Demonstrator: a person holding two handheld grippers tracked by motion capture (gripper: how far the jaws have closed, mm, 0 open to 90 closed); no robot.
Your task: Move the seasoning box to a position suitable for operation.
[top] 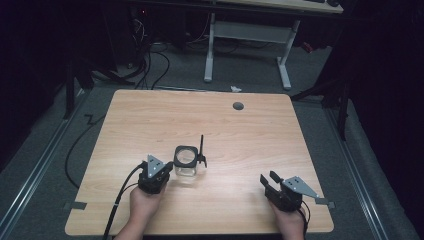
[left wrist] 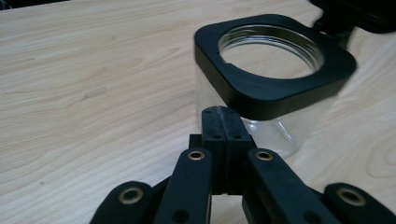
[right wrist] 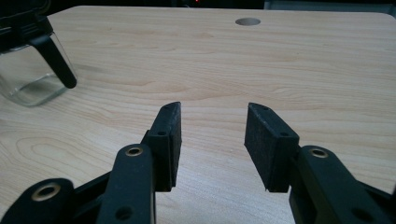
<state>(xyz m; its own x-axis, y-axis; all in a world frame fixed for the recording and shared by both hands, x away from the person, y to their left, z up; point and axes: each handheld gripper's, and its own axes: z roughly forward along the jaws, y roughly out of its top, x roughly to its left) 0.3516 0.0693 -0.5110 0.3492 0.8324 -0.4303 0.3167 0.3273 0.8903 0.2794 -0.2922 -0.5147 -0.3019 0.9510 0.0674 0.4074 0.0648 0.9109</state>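
The left gripper (left wrist: pixel 223 122) is sitting with its jaws pressed together on nothing, tips just beside the glass jar (top: pixel 185 165). The right gripper (right wrist: pixel 212 140) is waiting well apart to the right, jaws partly open and empty. One jar is standing near the middle of the wooden table (top: pixel 150 120) — clear, square-shouldered, with a black collar (left wrist: pixel 273 86) and a black lid (top: pixel 201 148) hinged up behind. It is looking rigid, slick, breakable and probably light; gripping across the collar seems safest. Two grippers, one jar.
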